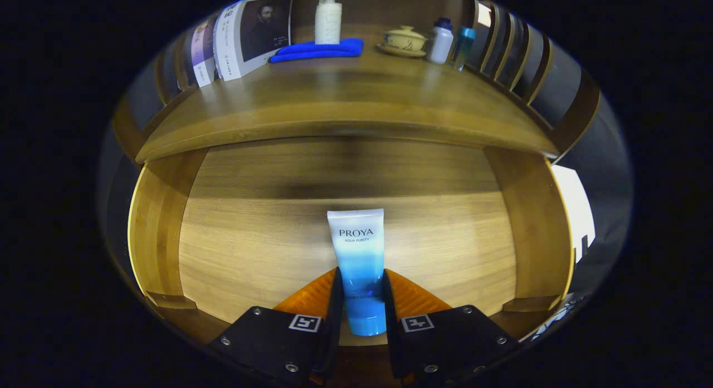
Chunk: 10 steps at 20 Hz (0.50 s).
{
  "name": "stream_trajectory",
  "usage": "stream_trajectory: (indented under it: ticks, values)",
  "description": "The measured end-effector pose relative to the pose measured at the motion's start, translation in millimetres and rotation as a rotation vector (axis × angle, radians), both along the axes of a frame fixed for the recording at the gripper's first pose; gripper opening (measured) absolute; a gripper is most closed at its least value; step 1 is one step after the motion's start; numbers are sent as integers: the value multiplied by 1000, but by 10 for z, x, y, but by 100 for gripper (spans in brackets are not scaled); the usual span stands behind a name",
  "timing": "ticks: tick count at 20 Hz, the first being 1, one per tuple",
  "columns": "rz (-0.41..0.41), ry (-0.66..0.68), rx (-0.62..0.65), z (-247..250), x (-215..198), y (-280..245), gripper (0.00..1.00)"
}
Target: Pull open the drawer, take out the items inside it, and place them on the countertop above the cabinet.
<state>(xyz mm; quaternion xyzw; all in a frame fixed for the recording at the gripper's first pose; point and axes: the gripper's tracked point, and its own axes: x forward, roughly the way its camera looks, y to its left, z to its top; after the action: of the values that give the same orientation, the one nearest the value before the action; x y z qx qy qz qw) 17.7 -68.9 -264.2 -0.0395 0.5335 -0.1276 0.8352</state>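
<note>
The gripper (362, 299) pinches a blue-and-white cosmetic tube (359, 260), both fingers (334, 304) pressed against its lower half, cap end toward the camera. Beneath it lies the open drawer (250, 249), its wooden floor otherwise bare. Beyond, the countertop (345, 98) carries a pump bottle (328, 18) on a folded blue cloth (317, 49), a lidded bowl (404, 40) and two bottles (443, 40). Judging from this, opening and grasping are done; lifting and placing remain.

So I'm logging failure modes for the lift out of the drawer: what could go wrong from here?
The fingers pinch only the cap end of the tube, so its long free end could swing or slip. Lifting, it may catch the countertop edge overhanging the drawer. The towel, bottles and cup crowd the back.
</note>
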Motion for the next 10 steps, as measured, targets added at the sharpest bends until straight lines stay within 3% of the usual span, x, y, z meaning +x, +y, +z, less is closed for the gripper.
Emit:
stream_trajectory:
  ticks: [6, 10]
  values:
    - [14, -140, -110, 581, -14, -120, 38]
    - [10, -250, -115, 966, 320, -114, 38]
